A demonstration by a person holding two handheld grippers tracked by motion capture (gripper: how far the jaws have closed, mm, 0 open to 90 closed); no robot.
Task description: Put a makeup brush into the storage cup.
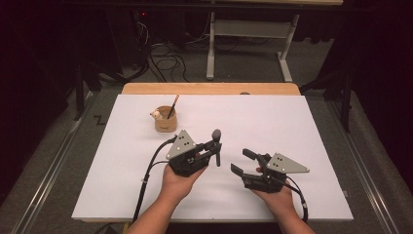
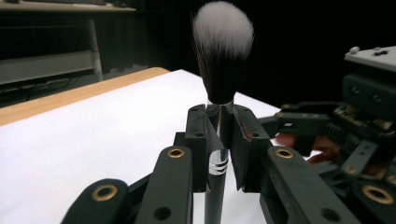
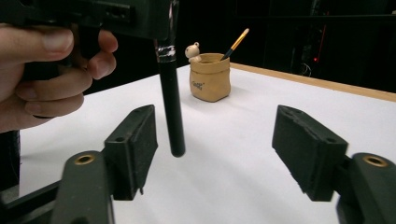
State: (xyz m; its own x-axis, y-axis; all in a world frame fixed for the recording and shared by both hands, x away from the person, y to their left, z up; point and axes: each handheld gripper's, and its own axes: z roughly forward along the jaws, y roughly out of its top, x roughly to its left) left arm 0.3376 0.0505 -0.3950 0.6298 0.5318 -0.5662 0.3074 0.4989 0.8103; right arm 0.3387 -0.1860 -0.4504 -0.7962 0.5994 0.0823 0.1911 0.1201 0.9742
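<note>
two grippers mid-sheet: left gripper (image 1: 214,148) pinching brush (image 1: 216,142); right gripper (image 1: 243,162) jaws spread, empty.

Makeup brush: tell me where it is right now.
The makeup brush stands upright, clamped in the left gripper, mid-table in the high view, between the pen holder and the right gripper.

A dim lab: loose cables (image 1: 165,61) on grey carpet (image 1: 243,63), bare desk frame (image 1: 248,34) behind

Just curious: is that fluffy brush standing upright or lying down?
Upright: the brush is clamped in the left claw, bristles up, handle hanging above the table.
</note>
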